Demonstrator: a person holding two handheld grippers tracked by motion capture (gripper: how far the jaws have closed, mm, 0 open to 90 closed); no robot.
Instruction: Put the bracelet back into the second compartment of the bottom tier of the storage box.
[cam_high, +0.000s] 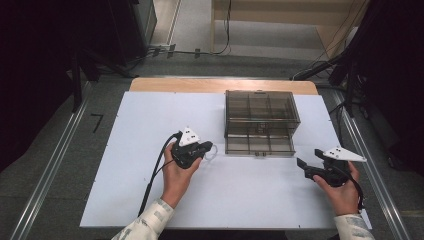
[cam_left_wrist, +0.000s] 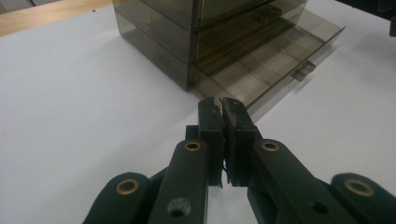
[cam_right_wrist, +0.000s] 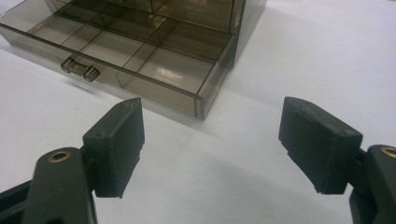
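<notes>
Hovering left gripper with jaws pinched shut on a small clear ring, near-left of the open drawer; right gripper gaping empty, near-right.

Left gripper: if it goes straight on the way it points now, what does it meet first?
Probably the pulled-out bottom drawer of the smoky plastic drawer box, near its left front corner. The left gripper is shut; depth is unclear.

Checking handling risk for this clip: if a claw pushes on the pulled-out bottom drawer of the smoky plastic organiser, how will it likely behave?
The bottom drawer looks like thin rigid plastic, so probably stiff, not floppy. It seems empty, so likely light; the whole organiser may skid on the smooth white table rather than the drawer closing. Its small handle looks glossy, perhaps slippery.
</notes>
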